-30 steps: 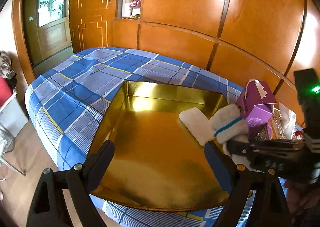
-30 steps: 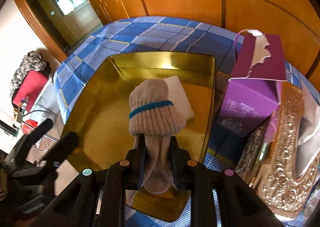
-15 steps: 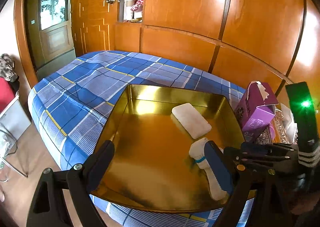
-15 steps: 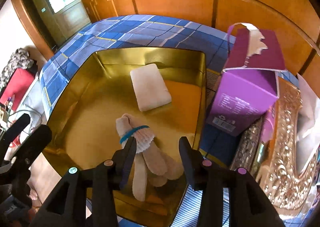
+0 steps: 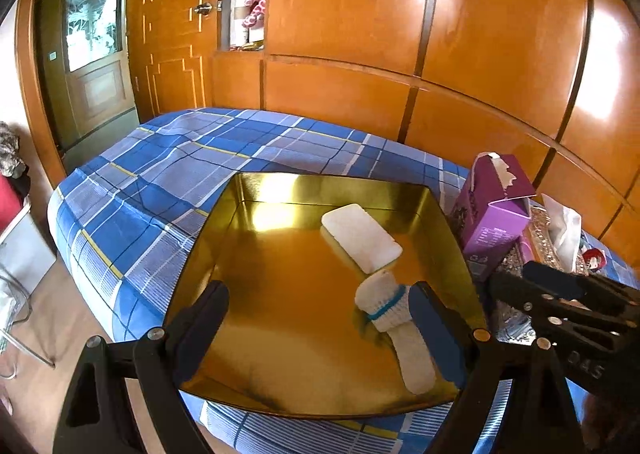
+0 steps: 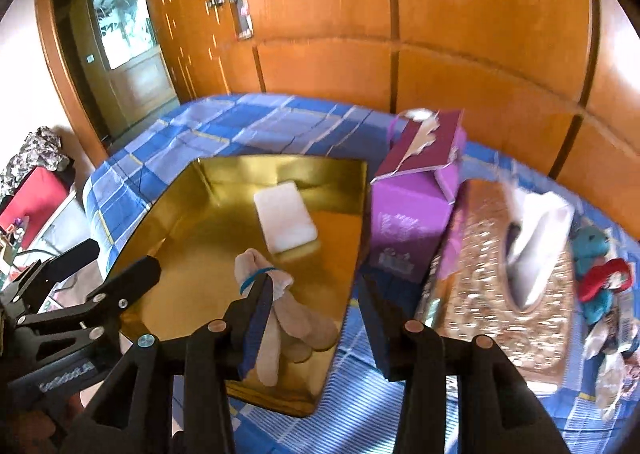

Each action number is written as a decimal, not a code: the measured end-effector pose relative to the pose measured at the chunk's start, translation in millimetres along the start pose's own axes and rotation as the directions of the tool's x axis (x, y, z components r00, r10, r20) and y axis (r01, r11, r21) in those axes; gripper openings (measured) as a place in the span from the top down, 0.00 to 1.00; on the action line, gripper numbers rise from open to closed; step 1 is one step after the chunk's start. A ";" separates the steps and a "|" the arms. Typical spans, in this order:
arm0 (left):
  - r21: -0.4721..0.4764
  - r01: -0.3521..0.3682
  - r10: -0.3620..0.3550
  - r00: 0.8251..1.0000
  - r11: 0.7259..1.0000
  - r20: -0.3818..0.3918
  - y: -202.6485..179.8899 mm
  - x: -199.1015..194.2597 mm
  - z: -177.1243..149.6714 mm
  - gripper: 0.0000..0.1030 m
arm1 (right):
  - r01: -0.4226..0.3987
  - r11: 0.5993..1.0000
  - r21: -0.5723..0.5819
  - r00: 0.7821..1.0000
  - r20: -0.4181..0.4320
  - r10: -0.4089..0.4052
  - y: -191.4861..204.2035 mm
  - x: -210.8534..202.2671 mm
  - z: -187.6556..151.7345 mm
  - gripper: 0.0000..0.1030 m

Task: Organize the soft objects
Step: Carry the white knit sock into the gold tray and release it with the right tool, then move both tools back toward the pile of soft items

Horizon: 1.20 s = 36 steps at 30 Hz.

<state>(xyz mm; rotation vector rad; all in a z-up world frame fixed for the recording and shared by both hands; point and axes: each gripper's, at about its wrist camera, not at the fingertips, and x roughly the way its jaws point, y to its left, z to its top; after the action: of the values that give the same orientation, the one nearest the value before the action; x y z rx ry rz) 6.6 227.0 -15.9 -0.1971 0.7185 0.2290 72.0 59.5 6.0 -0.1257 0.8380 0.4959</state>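
Writing first: the R tool point(image 5: 560, 294) body, seen from the left wrist view, carries white characters that look like "04S", partly cut off. In the right wrist view the L tool point(image 6: 80, 266) shows a white label, maybe "GenRobot_A...", blurred and not fully readable. The purple box point(image 6: 412, 214) has small print on its side, too tiny to read.

L tool point(image 5: 320, 318) fingers spread wide, nothing between them, hovering over the near part of the gold tray point(image 5: 280, 190). R tool point(image 6: 312, 314) also spread wide, empty, over the tray's near right corner.

Sock bundle point(image 5: 394, 318), beige w/ a blue band, lies in the tray point(image 6: 280, 166) at the near right, free of both tools. In the left view the L tool's right finger point(image 5: 436, 334) covers part of it; in the right view the R tool's left finger point(image 6: 256, 318) cuts across the bundle point(image 6: 288, 318). White pad point(image 5: 360, 236) lies flat farther back in the tray, just beyond the bundle; can't tell if they touch.

Tray sits on a bed w/ blue plaid cover point(image 5: 160, 174). Right of the tray: purple box, then a glittery tissue box point(image 6: 500, 274) w/ white tissue sticking up. Far right, teal and red soft toys point(image 6: 600, 274), blurred and cut by the frame edge, hard to make out.
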 end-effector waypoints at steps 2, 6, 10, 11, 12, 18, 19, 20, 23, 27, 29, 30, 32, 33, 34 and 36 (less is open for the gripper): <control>0.010 0.007 -0.007 1.000 1.000 0.002 -3.9 -1.5 -0.2 0.11 | 0.011 1.000 -0.008 0.999 0.032 -0.011 -1.5 -9.3 -2.3 0.57; 0.029 0.017 -0.018 1.000 0.999 0.005 -12.4 -4.3 -0.7 0.11 | 0.041 0.999 -0.008 0.995 0.095 -0.040 -7.3 -26.6 -5.4 0.57; 0.044 0.034 -0.035 0.999 0.998 0.008 -19.4 -7.6 -2.0 0.11 | 0.060 0.998 0.008 0.989 0.132 -0.061 -16.5 -41.0 -9.2 0.57; 0.050 0.038 -0.038 0.999 0.998 0.007 -21.9 -8.4 -2.2 0.11 | 0.067 0.998 0.010 0.988 0.139 -0.068 -18.5 -44.0 -10.6 0.57; 0.058 0.041 -0.042 0.999 0.997 0.008 -24.5 -9.5 -2.3 0.11 | 0.072 0.997 0.014 0.986 0.147 -0.073 -21.5 -47.7 -12.0 0.57; 0.096 0.063 -0.065 0.998 0.993 0.019 -39.2 -17.4 -2.0 0.11 | 0.104 0.992 0.066 0.979 0.169 -0.114 -45.0 -64.1 -23.3 0.57; 0.103 0.064 -0.067 0.998 0.993 0.022 -41.4 -18.4 -1.8 0.11 | 0.112 0.990 0.079 0.977 0.173 -0.125 -50.7 -67.1 -25.3 0.57; 0.114 0.064 -0.068 0.997 0.991 0.027 -44.9 -20.0 -1.3 0.11 | 0.119 0.989 0.090 0.976 0.174 -0.134 -56.0 -69.6 -27.0 0.57; 0.136 0.077 -0.082 0.996 0.988 0.033 -52.0 -23.8 -0.5 0.11 | 0.134 0.981 0.139 0.970 0.184 -0.158 -75.0 -77.9 -31.3 0.57; 0.155 0.091 -0.097 0.995 0.984 0.034 -61.1 -27.1 0.3 0.11 | 0.171 0.966 0.196 0.961 0.185 -0.208 -100.8 -89.4 -39.8 0.57; 0.167 0.098 -0.105 0.994 0.981 0.036 -65.1 -28.4 0.6 0.11 | 0.193 0.959 0.208 0.957 0.176 -0.231 -111.5 -92.4 -45.4 0.57; 0.174 0.103 -0.110 0.993 0.979 0.035 -67.7 -29.2 0.8 0.11 | 0.212 0.952 0.219 0.954 0.167 -0.251 -119.4 -94.6 -50.2 0.57; 0.193 0.110 -0.119 0.992 0.975 0.036 -73.7 -30.5 0.4 0.11 | 0.230 0.942 0.242 0.951 0.148 -0.271 -132.7 -95.9 -57.4 0.57; 0.203 0.114 -0.123 0.992 0.973 0.035 -77.5 -30.6 0.4 0.11 | 0.242 0.936 0.255 0.950 0.134 -0.282 -140.2 -96.7 -62.3 0.57; 0.208 0.120 -0.129 0.991 0.971 0.033 -79.9 -30.9 0.0 0.11 | 0.257 0.929 0.268 0.948 0.118 -0.296 -148.1 -97.0 -67.7 0.57; 0.218 0.130 -0.141 0.989 0.967 0.034 -85.8 -32.6 -0.6 0.11 | 0.277 0.915 0.295 0.943 0.101 -0.318 -161.2 -100.0 -77.9 0.57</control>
<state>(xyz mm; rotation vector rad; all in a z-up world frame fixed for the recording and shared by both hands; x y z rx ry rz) 5.9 140.3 14.0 -0.0332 0.6731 0.0243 38.2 -142.6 13.9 0.0416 0.7195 0.0947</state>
